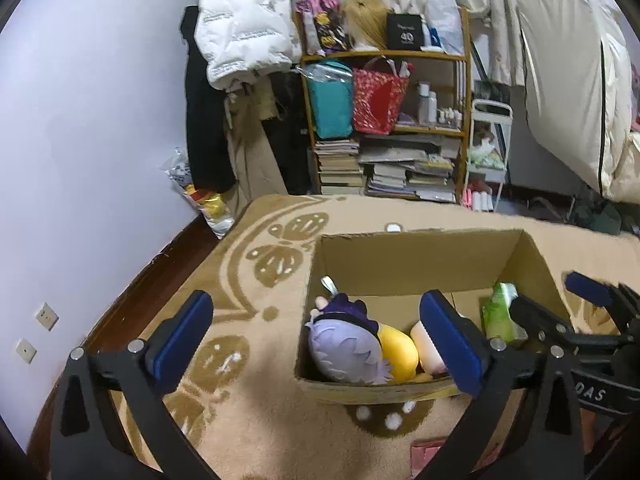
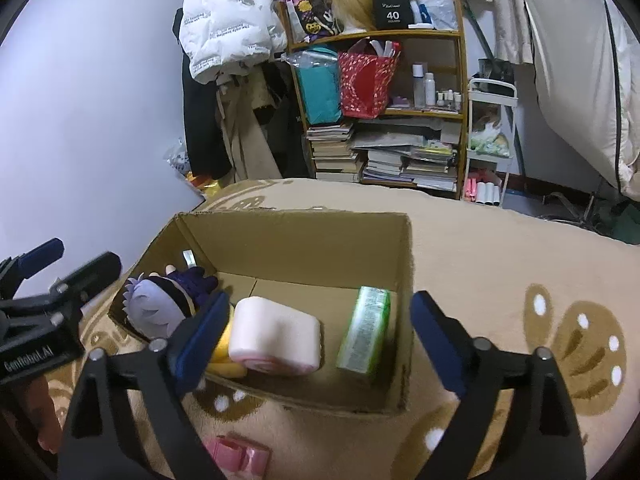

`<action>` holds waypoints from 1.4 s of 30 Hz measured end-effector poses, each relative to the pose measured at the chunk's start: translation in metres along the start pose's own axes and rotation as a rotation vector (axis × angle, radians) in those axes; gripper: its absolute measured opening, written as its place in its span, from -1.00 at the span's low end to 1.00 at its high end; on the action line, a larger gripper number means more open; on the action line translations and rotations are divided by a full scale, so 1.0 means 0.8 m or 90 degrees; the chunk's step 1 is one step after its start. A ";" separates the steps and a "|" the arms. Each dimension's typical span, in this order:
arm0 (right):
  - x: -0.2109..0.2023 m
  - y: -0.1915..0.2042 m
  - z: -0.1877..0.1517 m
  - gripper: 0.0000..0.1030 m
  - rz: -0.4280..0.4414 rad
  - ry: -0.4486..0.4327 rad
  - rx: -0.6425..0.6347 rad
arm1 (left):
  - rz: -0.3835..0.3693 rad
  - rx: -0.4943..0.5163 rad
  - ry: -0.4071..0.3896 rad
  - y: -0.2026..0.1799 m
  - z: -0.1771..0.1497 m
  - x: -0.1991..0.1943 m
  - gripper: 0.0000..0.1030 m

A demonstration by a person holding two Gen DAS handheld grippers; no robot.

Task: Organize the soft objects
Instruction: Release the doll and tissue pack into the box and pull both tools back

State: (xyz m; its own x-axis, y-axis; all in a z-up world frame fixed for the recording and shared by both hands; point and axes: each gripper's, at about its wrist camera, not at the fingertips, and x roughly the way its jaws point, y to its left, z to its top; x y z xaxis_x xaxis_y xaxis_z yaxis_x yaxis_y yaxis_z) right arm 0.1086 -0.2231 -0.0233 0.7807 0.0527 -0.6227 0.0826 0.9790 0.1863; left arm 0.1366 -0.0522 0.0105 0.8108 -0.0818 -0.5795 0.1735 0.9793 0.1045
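1. Surface: a beige rug (image 1: 256,420) with brown butterfly motifs covers the floor. Dark wooden floor shows along its left edge, below a pale wall (image 1: 100,140).
2. Far side of the room: a wooden shelf unit (image 2: 462,80) holds stacked books, bottles, a teal bag and a red bag. A white puffer jacket (image 2: 224,20) hangs to its left. A narrow white cart stands to its right.
3. An open cardboard box (image 2: 304,244) sits on the rug, near the grippers. The soft objects lie inside it.
4. Count in the box: one plush doll (image 2: 160,304) with lilac hair and dark clothes at the left end; one yellow soft item (image 1: 398,352) beside it; one pink roll-shaped cushion (image 2: 276,336) in the middle; one green tissue pack (image 2: 364,330) at the right end. Four items in all.
5. Left gripper (image 1: 324,340): blue-padded fingers spread wide, nothing between them. They hover over the rug and the box's near left corner.
6. Right gripper (image 2: 320,344): fingers likewise wide apart and empty, above the near edge of the box.
7. View differences: only the right wrist view shows a pink object (image 2: 236,456) on the rug, nearer than the box, and the cushion in full. Only the left wrist view shows two wall sockets (image 1: 47,316) low on the left wall. Each view catches the other gripper at its edge.
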 end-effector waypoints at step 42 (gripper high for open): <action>-0.075 -0.011 -0.096 0.88 0.024 0.168 0.104 | -0.030 0.012 0.152 -0.024 -0.120 -0.087 0.99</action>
State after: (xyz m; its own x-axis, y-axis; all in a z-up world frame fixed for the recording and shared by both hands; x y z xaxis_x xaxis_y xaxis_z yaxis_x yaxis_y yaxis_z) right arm 0.0136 -0.2195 -0.0457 0.5991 0.1579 -0.7850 0.1722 0.9320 0.3189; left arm 0.0230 -0.0472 -0.0286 0.6464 -0.0792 -0.7588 0.2210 0.9714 0.0869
